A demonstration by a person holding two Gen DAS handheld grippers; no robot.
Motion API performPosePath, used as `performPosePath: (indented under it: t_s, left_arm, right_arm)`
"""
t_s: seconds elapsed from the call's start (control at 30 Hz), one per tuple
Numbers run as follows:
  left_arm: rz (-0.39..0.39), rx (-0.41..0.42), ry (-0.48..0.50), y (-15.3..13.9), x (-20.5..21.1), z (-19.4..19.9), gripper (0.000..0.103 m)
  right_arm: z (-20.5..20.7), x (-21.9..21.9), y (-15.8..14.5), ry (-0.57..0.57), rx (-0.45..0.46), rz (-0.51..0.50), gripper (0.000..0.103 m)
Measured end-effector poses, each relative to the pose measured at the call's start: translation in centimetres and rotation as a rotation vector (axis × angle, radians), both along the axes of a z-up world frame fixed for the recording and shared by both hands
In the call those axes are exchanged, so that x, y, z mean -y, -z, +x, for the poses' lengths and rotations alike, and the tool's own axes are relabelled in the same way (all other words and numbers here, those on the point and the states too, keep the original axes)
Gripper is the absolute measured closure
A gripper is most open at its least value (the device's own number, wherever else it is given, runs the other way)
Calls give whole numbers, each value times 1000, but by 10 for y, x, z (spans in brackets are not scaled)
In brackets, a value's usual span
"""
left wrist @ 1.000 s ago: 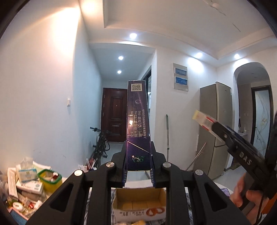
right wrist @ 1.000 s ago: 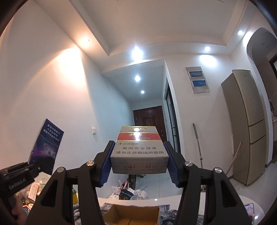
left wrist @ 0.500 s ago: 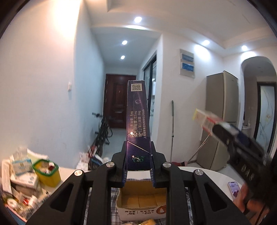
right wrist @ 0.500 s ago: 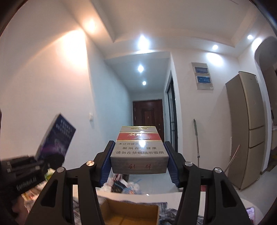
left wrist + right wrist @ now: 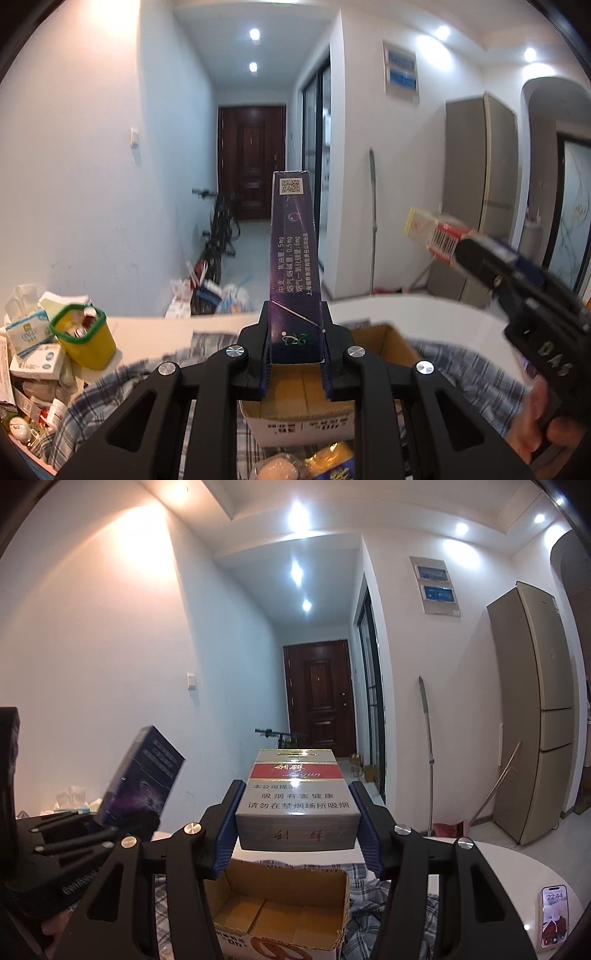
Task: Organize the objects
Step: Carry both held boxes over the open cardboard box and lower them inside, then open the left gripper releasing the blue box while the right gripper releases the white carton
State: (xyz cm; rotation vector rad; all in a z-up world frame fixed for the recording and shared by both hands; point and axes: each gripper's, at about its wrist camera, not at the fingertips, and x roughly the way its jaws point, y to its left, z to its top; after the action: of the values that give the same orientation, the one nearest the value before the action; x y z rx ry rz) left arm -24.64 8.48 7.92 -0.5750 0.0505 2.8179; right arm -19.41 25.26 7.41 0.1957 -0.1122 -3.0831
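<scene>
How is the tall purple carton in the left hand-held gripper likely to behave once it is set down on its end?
The purple carton looks tall and narrow, so on its end it would probably tip easily. Its straight edges under the left hand-held gripper suggest stiff card. It is probably light, with a glossy, perhaps slippery face.

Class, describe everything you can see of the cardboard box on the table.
The cardboard box is a small brown corrugated carton, open-topped and empty inside, with a white printed front bearing red marks. It sits upright on a checked cloth on the white table, below both loaded grippers. Neither touches it.
</scene>
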Motion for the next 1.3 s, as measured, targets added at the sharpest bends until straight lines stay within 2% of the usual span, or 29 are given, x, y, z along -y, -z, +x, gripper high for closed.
performPosePath:
  t_s: [0.07,0.17,0.27,0.6,0.67,0.83,1.07,1.13,1.17,1.2,1.27,1.3]
  left_arm:
    - [-17,47,-4,16,-3,-9,81]
    - [-18,140,53,39,-9,-26,81]
    - [-9,203,62,57,-9,-38,81]
    - [-85,343,65,107,-20,-66,81]
    - [-93,356,70,113,-18,-70,81]
    - [-138,328,61,115,-25,-64,81]
    - [-108,313,40,110,-18,-62,80]
    - [-97,294,29,105,-15,-63,59]
    - [-93,279,16,102,-14,-63,28]
    - [-86,254,0,99,-15,-61,13]
    - [-93,202,-29,93,-11,-56,12]
    - [-125,188,-53,91,-13,-55,12]
  right_arm:
    - [-9,-2,5,-15,38,-10,48]
    - [-21,-1,15,-12,81,2,48]
    - [-22,5,29,-3,122,18,48]
    - [-43,-1,44,19,241,36,48]
    - [-46,-3,49,15,260,29,48]
    - [-49,-8,54,12,278,22,48]
    - [-50,-7,51,12,275,25,48]
    - [-50,-6,52,9,279,26,48]
    - [-51,-5,53,9,281,26,48]
    - [-51,-5,53,9,282,28,48]
    - [-53,-5,53,8,287,28,48]
    - [-53,-5,53,8,288,28,48]
